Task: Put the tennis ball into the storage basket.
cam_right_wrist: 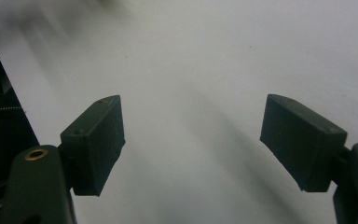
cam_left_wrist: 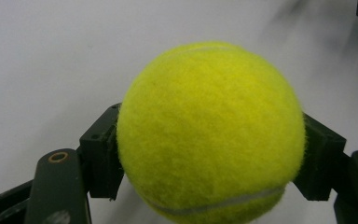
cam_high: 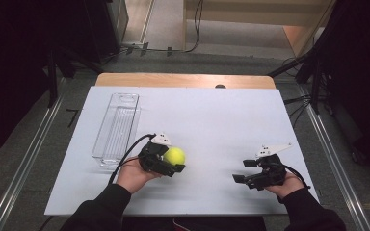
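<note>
The left hand-held gripper (cam_high: pixel 172 163) is clamped on the one tennis ball (cam_high: pixel 174 155), held near the table's (cam_high: pixel 212 120) front edge, left of centre; the carrying step seems in hand; next it likely calls for a move toward the one clear bin (cam_high: pixel 116 127) at the left edge; the right hand-held gripper (cam_high: pixel 243 171), jaws apart, holds nothing.

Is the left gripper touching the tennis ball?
Touching. The left gripper view shows the left gripper with both jaws pressed against the sides of the tennis ball.
</note>
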